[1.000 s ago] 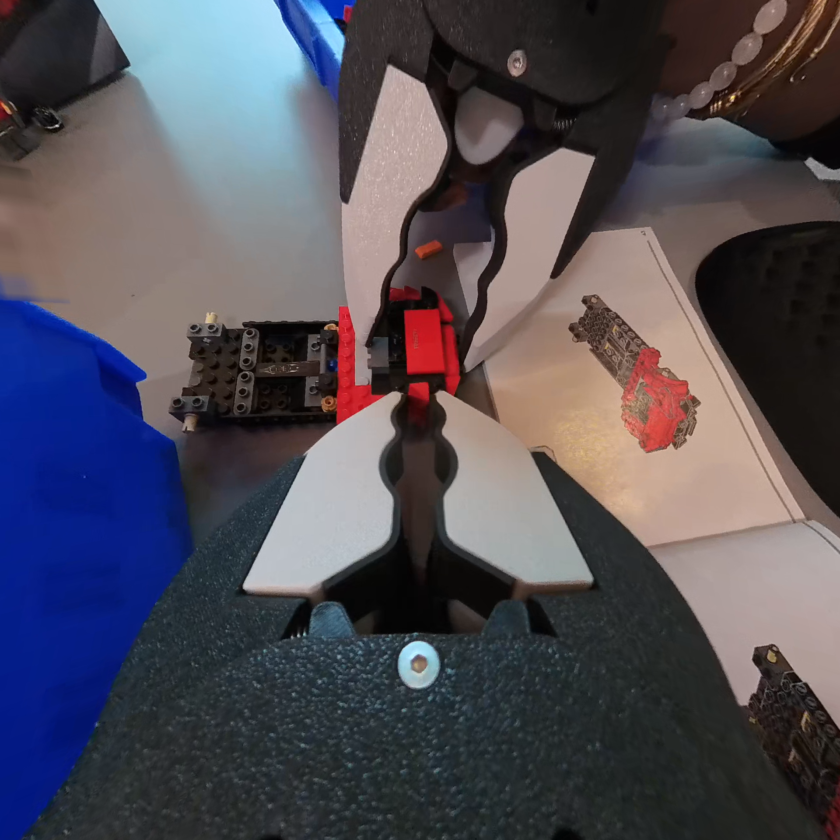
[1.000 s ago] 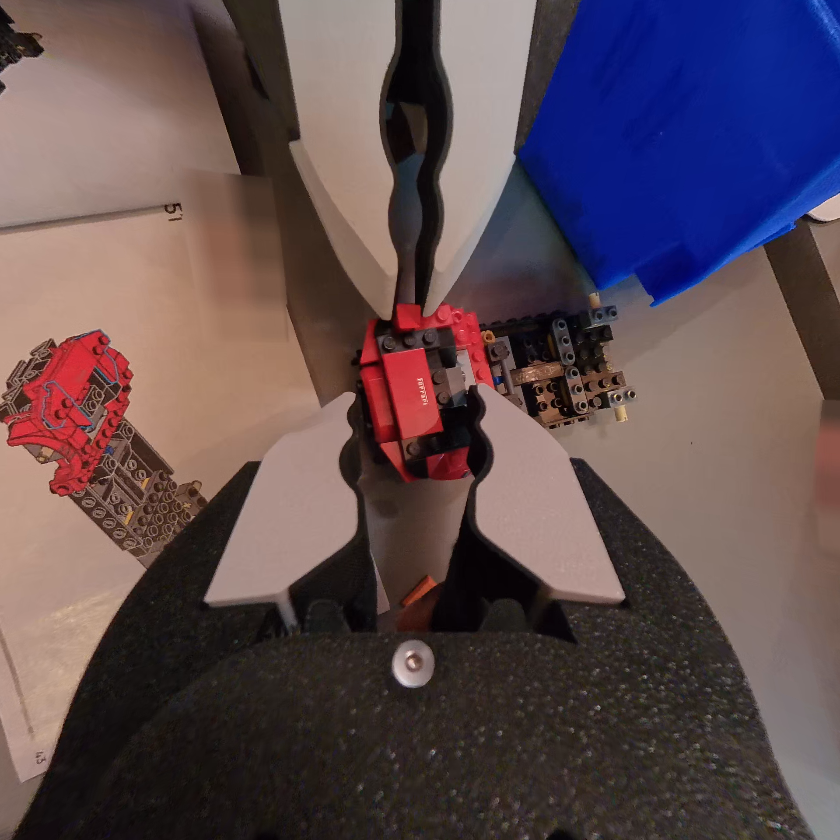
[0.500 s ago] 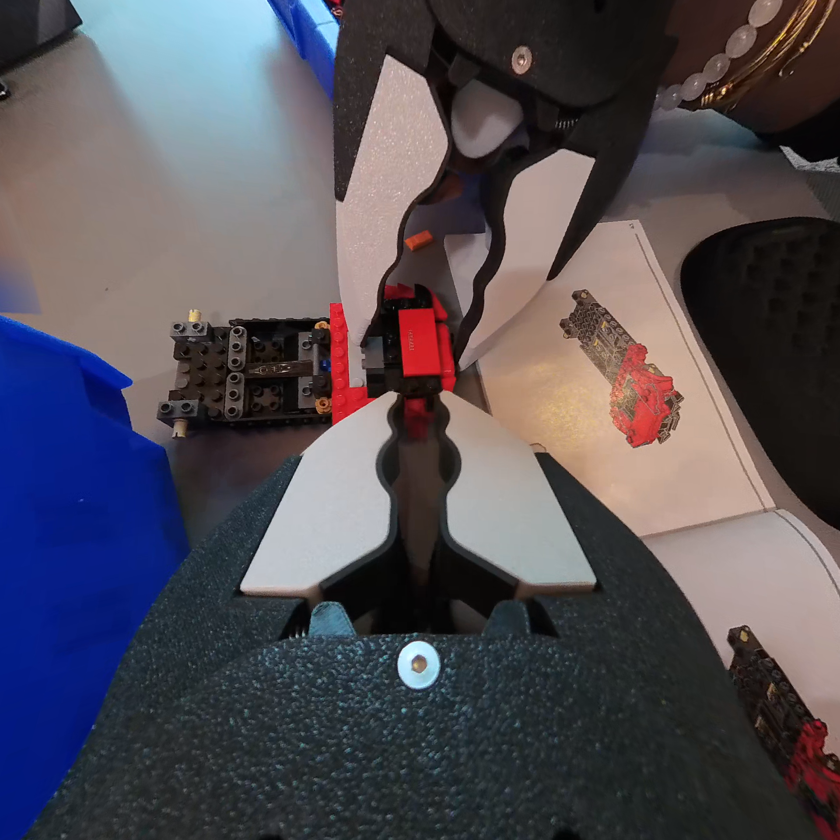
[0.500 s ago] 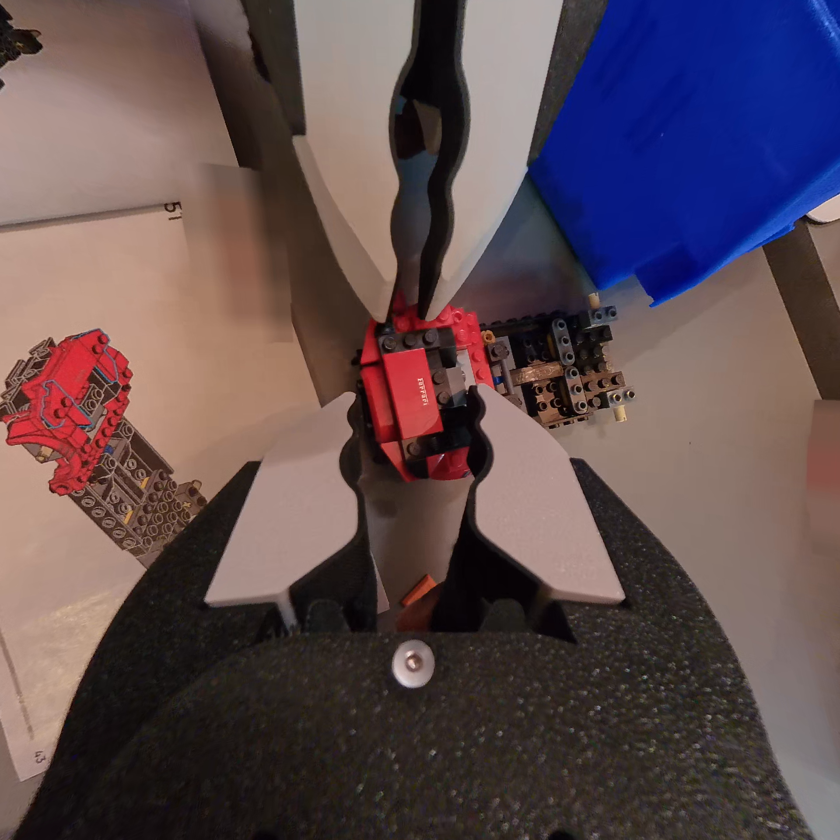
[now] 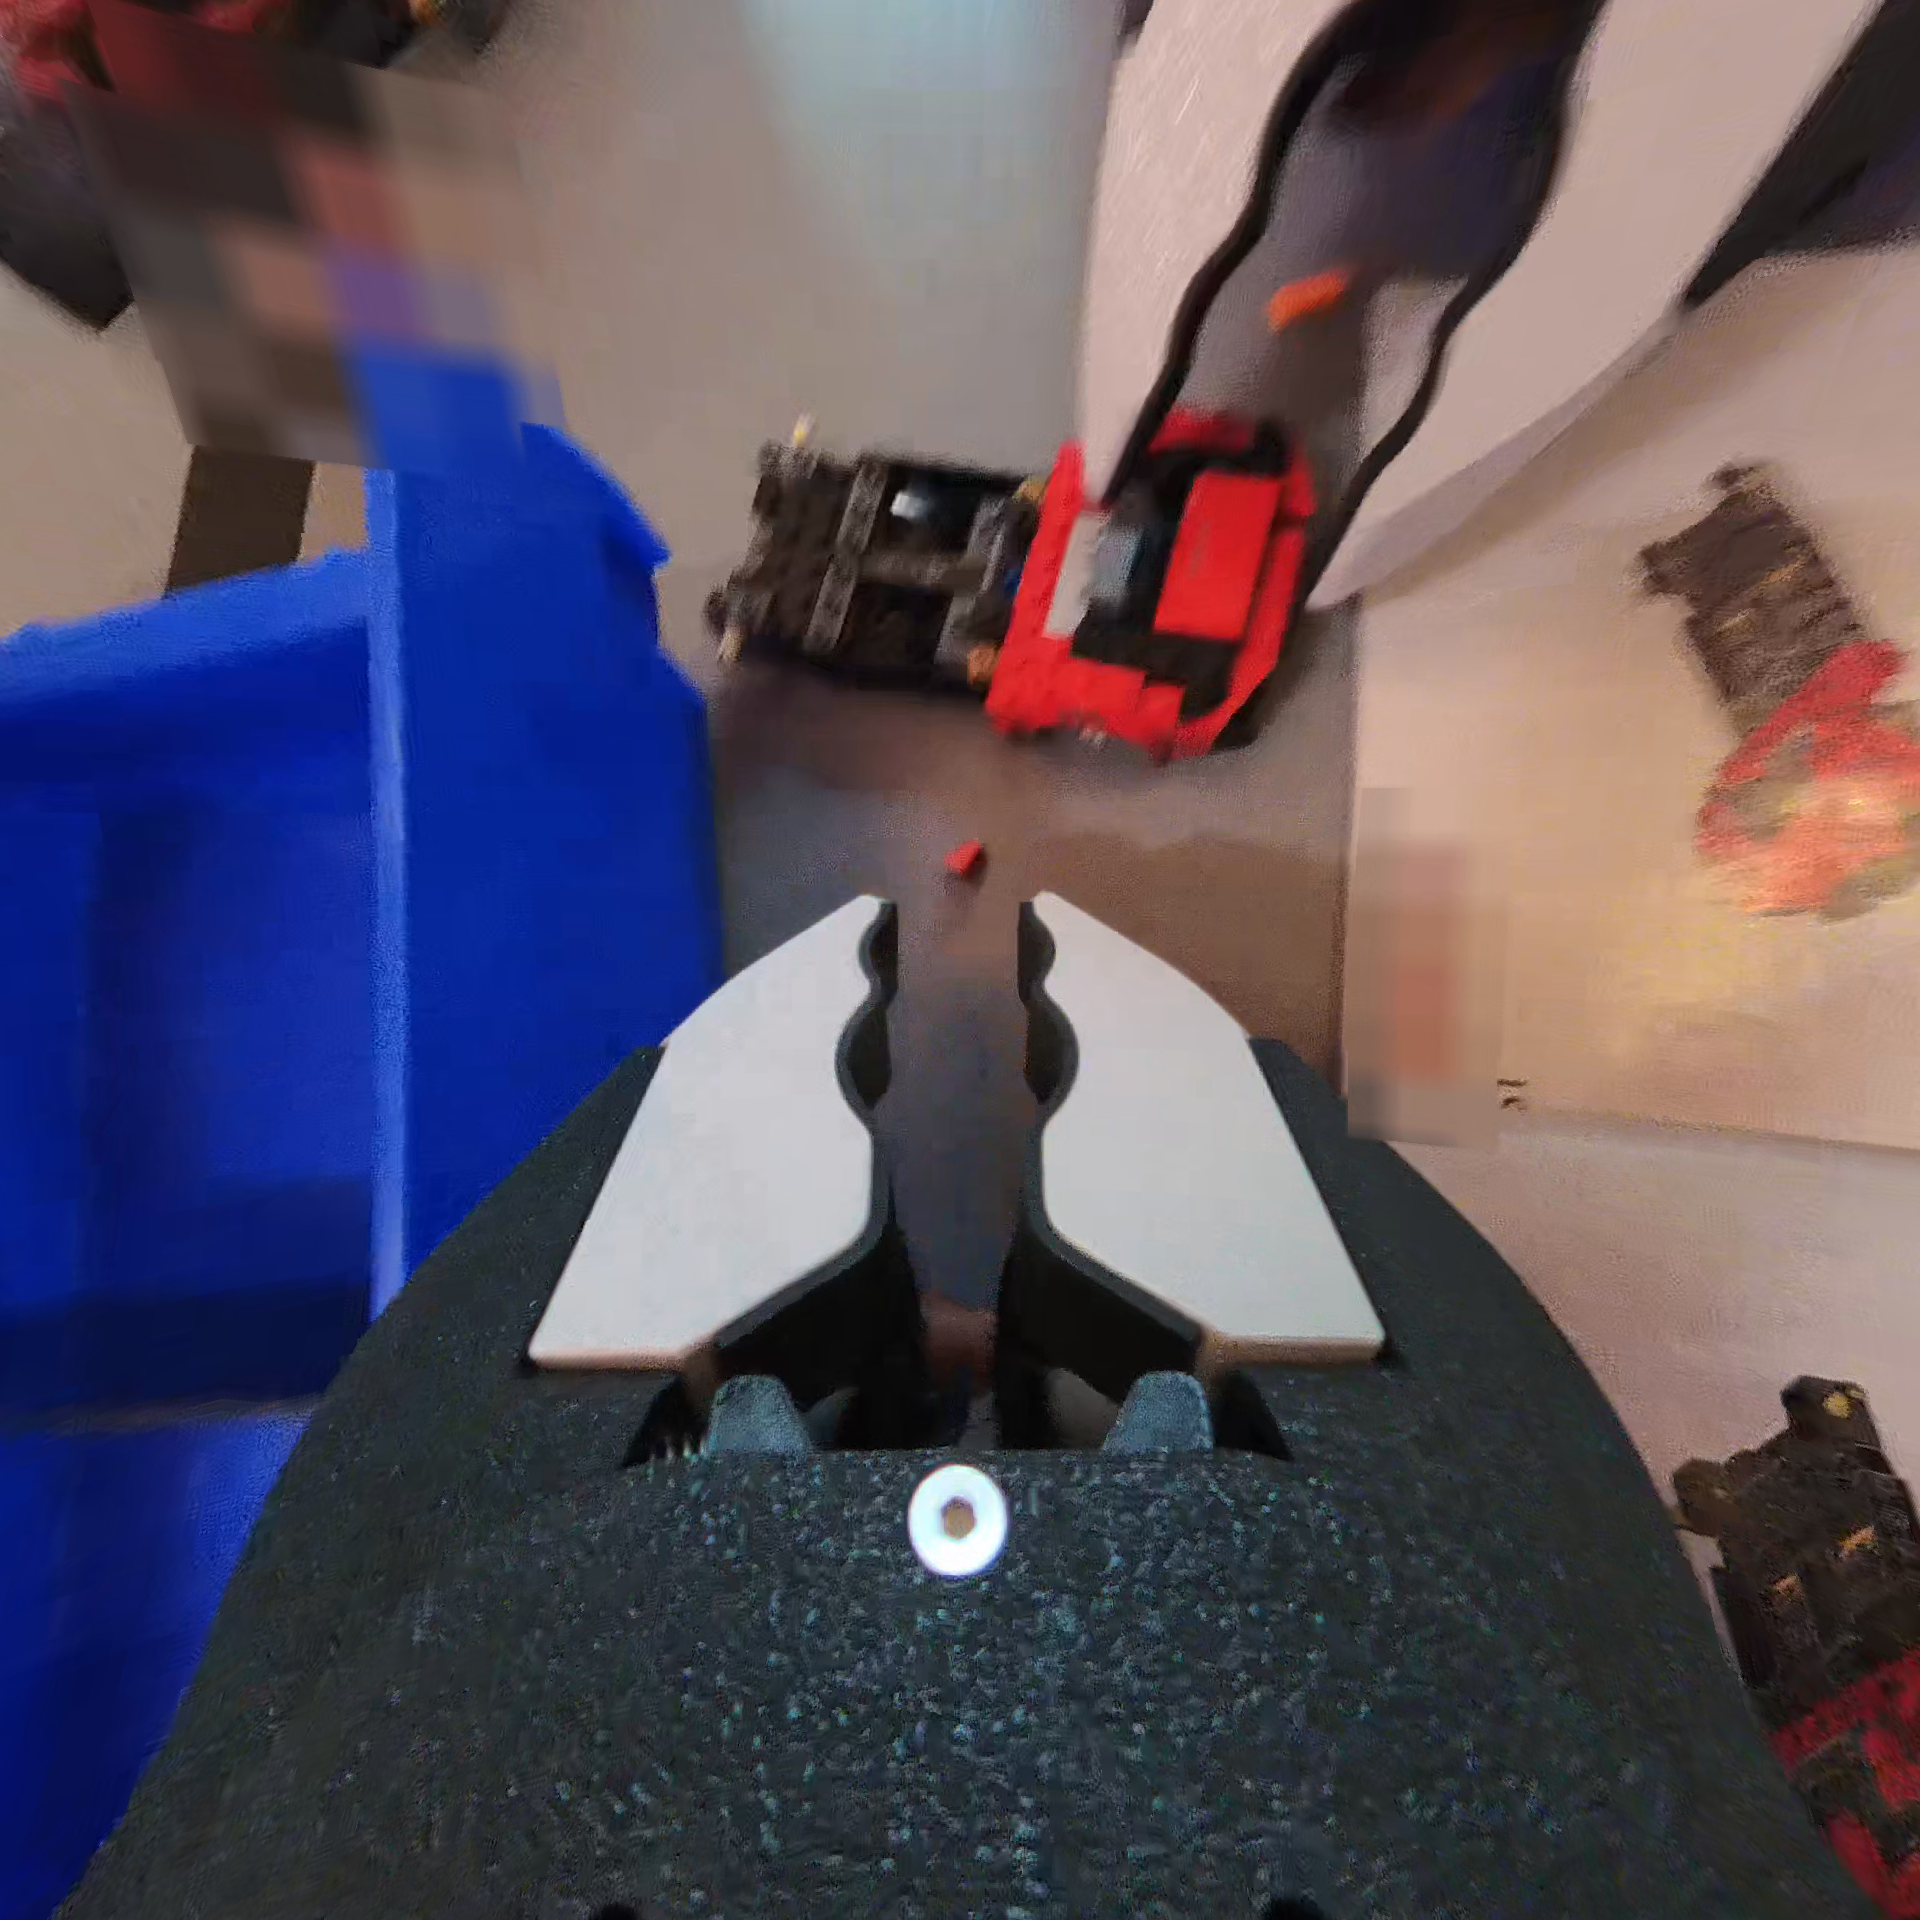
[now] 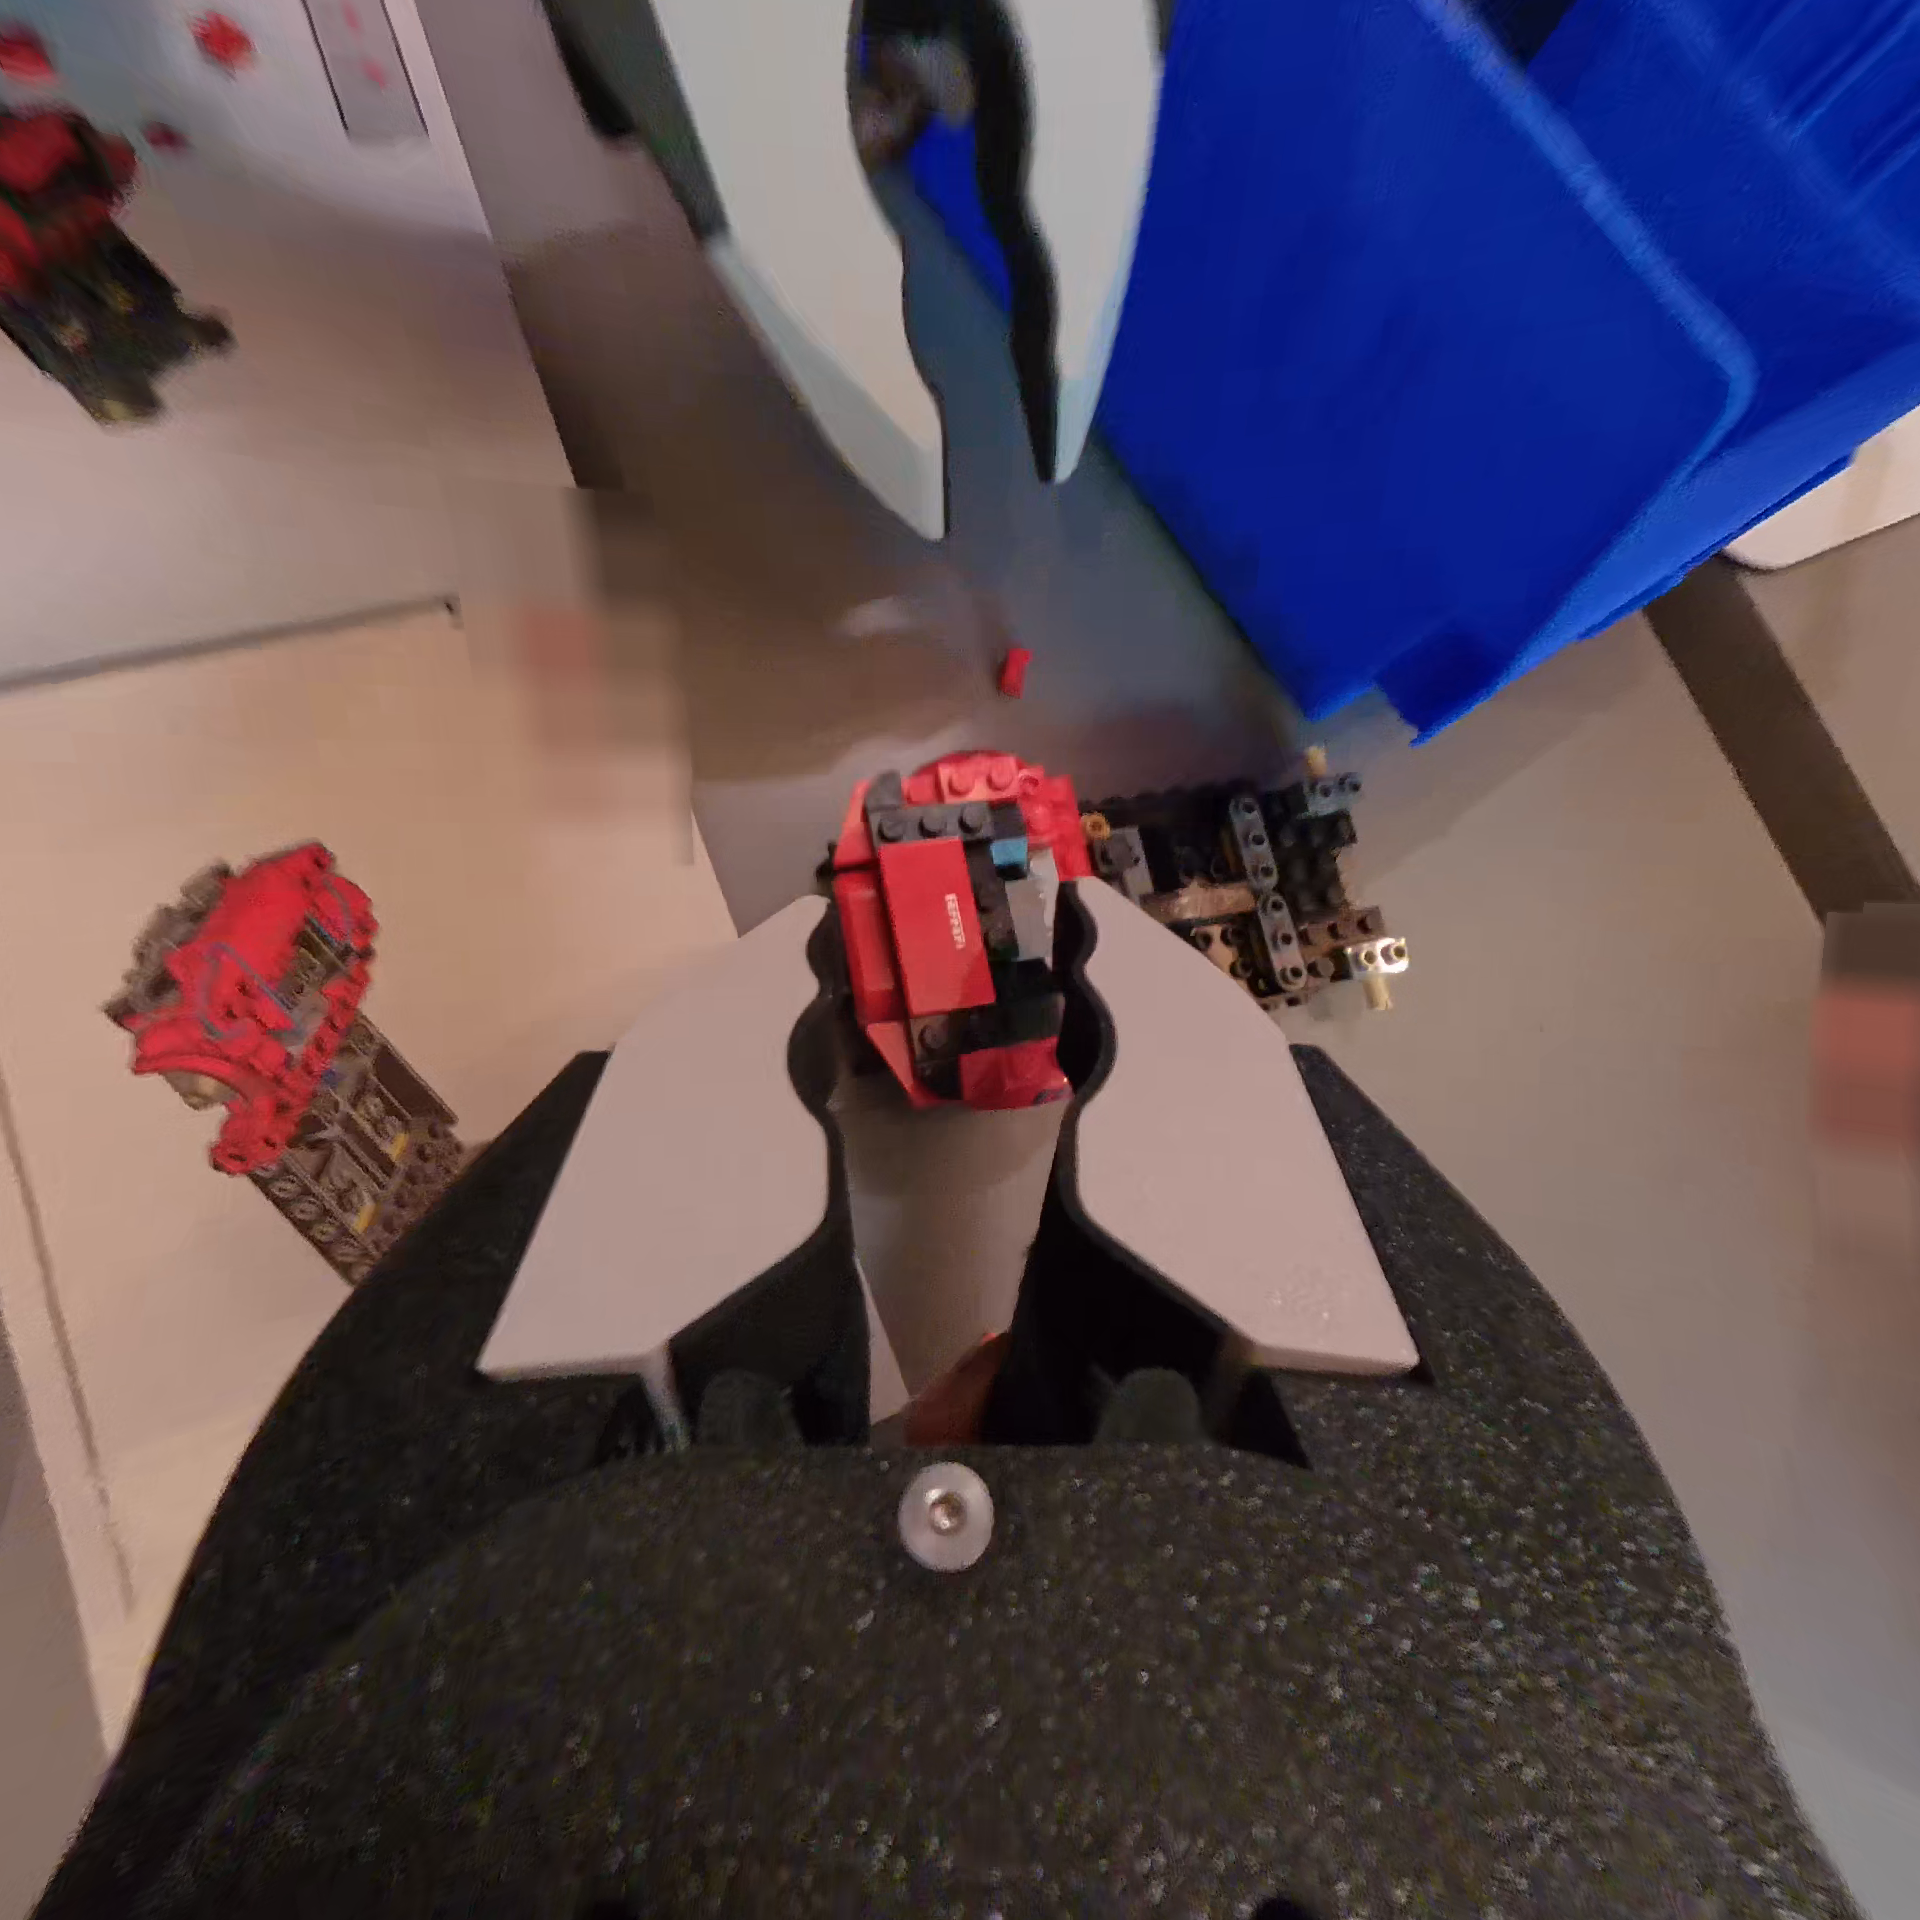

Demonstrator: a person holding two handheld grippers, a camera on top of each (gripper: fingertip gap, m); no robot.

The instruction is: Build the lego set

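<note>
The Lego car (image 6: 1039,914) lies on the grey table, with a red front and a black studded chassis; it also shows in the left wrist view (image 5: 997,592). My right gripper (image 6: 945,914) is shut on the car's red front, one finger on each side, and also shows in the left wrist view (image 5: 1221,540). My left gripper (image 5: 956,902) is open and empty, pulled back from the car and tilted; in the right wrist view (image 6: 992,499) it hangs beyond the car. A tiny red piece (image 5: 964,857) lies loose on the table between my left fingertips and the car (image 6: 1013,668).
A blue bin (image 5: 312,935) stands close on my left gripper's left, seen also in the right wrist view (image 6: 1403,364). The open instruction booklet (image 5: 1662,883) lies on the other side of the car (image 6: 312,779). A small orange piece (image 5: 1304,296) lies behind the right gripper's fingers. My hands' fingertips stand some 8 cm from each other. The tiny red piece (image 5: 964,857) is about 4 cm from my left fingertips. It is also in sight in the right wrist view (image 6: 1015,682).
My left gripper was shut on a small red piece against the car's front. It has opened and pulled back, and the red piece now lies on the table. The right gripper still holds the car.
</note>
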